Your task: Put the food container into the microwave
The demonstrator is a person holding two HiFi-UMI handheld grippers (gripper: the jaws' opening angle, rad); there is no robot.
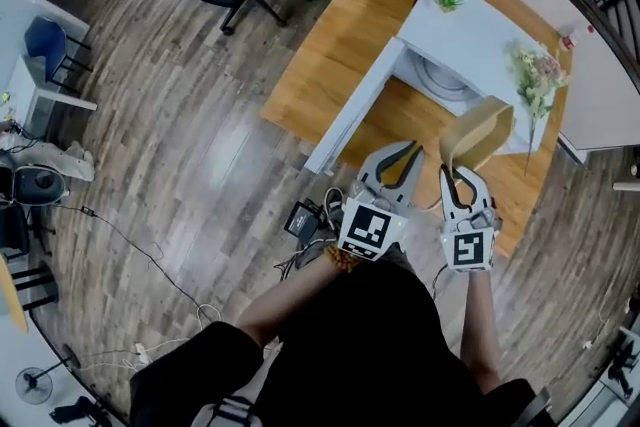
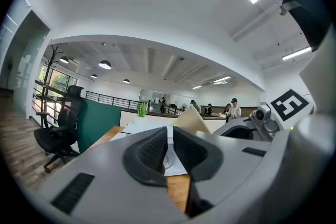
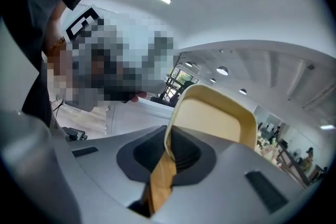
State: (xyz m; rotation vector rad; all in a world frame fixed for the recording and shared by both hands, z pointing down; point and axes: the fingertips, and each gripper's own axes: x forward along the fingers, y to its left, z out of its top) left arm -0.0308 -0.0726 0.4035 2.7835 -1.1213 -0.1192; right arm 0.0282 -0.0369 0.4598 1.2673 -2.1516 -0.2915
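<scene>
Head view, food container: the tan food container [image 1: 480, 135] hangs tilted from the right gripper [image 1: 456, 173], above the wooden table [image 1: 330, 45].
Head view, microwave: we see the microwave [image 1: 480, 30] with its door [image 1: 350, 110] swung open; its cavity lies just ahead and slightly left of the container (the right hand is nearer).
Left gripper view, jaws: the left gripper [image 2: 167, 147] has its jaws almost together, nothing between them.
Right gripper view, grip: the jaws pinch the container's rim, with the tub standing up beyond them.
</scene>
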